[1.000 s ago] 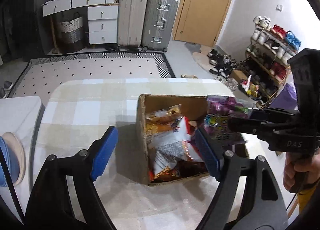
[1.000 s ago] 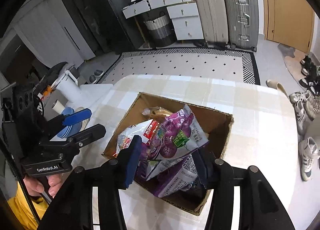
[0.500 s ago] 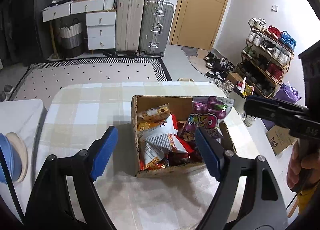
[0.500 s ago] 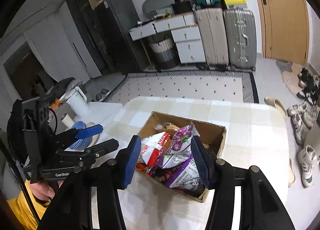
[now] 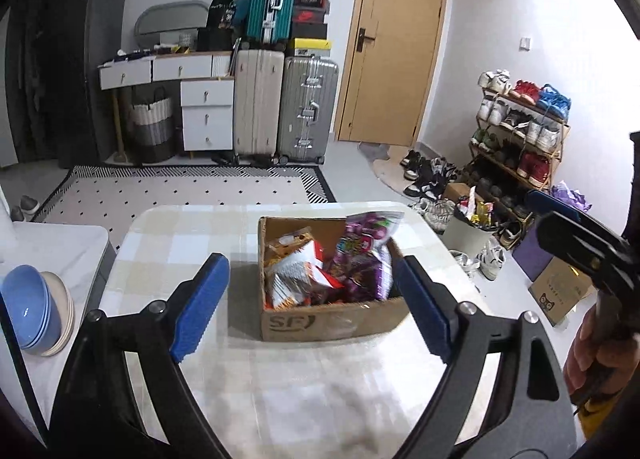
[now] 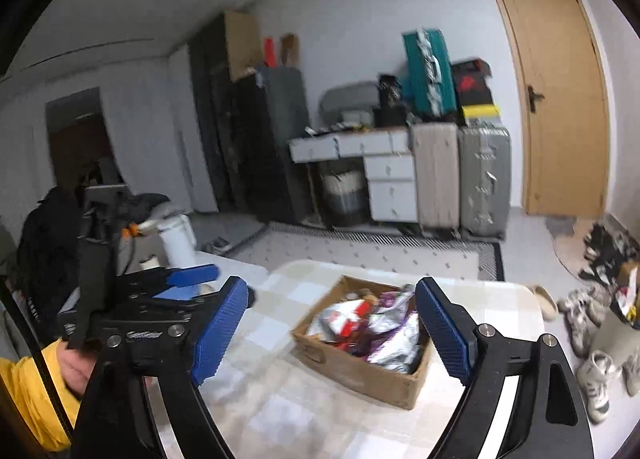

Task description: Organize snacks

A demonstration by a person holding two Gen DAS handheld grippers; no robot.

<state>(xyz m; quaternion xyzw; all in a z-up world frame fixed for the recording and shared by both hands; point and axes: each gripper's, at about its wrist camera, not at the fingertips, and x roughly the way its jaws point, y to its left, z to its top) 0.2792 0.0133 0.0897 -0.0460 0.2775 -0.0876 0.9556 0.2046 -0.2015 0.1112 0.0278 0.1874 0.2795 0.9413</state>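
Note:
A cardboard box (image 5: 332,319) stands on the checked table (image 5: 192,235), full of snack bags. A purple bag (image 5: 364,255) leans at its right side, beside red and white bags (image 5: 296,275). My left gripper (image 5: 316,303) is open and empty, back from the box's near side. My right gripper (image 6: 332,335) is open and empty, raised above and back from the box (image 6: 360,371); it shows at the right edge of the left wrist view (image 5: 568,227). The left gripper shows at the left of the right wrist view (image 6: 188,279).
Stacked blue and beige bowls (image 5: 36,311) sit on a white side table at the left. A white jug (image 6: 176,243) stands there too. Suitcases (image 5: 280,111), drawers and a door line the far wall. A shoe rack (image 5: 520,131) and loose shoes are at the right.
My right gripper opened, left the purple bag in the box and drew up and back. My left gripper also drew back, so the box looks smaller.

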